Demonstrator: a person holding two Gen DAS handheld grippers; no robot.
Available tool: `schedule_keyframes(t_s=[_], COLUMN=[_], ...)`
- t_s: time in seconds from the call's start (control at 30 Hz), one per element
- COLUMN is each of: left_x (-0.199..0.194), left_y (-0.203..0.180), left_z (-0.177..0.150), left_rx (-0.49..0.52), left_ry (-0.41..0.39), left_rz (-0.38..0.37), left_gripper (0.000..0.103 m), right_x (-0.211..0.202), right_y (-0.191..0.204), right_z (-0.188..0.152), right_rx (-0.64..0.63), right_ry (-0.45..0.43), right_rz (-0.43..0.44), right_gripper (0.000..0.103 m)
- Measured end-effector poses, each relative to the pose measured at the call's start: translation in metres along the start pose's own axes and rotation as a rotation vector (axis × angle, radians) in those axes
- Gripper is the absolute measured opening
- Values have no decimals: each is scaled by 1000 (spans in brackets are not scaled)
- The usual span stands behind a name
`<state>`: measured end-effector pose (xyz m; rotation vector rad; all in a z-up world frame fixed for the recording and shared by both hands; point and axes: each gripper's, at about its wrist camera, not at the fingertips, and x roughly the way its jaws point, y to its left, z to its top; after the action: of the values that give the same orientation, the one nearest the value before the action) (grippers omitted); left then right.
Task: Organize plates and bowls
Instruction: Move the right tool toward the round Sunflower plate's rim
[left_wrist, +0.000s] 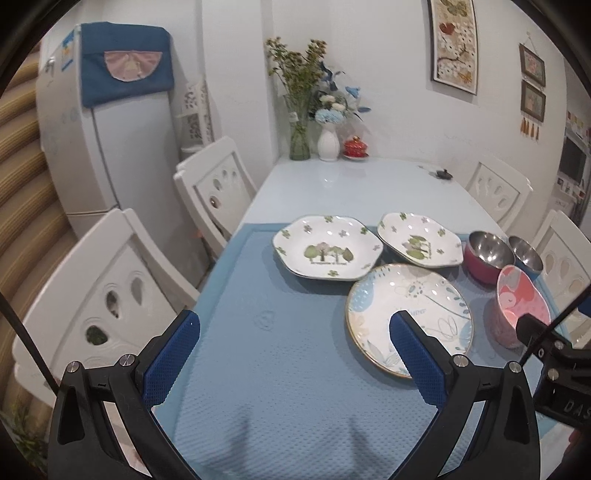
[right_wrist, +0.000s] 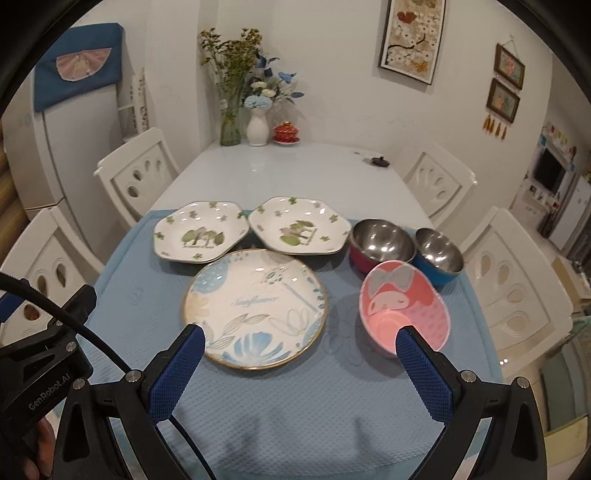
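Both grippers, left gripper (left_wrist: 295, 332) and right gripper (right_wrist: 301, 345), hover with jaws wide apart, holding nothing; the right one's fingertip hides part of the pink bowl (right_wrist: 404, 304).

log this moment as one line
phase: start | left tool: open, empty | right tool: open, empty | three plates, three bowls unstacked on blue mat
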<state>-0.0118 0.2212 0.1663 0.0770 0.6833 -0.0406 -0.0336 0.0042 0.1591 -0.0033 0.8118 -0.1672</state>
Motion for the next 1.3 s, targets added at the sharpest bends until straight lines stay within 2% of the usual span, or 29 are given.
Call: schedule_keyframes(t_s=[0.2, 0.37, 0.7, 1.03, 1.3], left_x=[12, 22, 29, 28, 28], left_y=[-7, -7, -9, -8, -8], left_z=[1, 0, -5, -6, -6], left_rx=[40, 33, 49, 44, 27], left_ry=[22, 58, 97, 101, 108], left_rz=[-18, -36, -38, -50, -90], left_gripper=[102, 102, 102, 102, 102], right_x=[26, 36, 48, 46, 51], right_y=[-13, -14, -15, -14, -14], right_z=[1, 1, -5, -7, -9], right_rx=[48, 48, 61, 53, 63], right_ry=[75, 107, 170, 176, 199], right_rz=[-18, -53, -42, -34, -35], right_gripper=[103, 103, 103, 103, 103])
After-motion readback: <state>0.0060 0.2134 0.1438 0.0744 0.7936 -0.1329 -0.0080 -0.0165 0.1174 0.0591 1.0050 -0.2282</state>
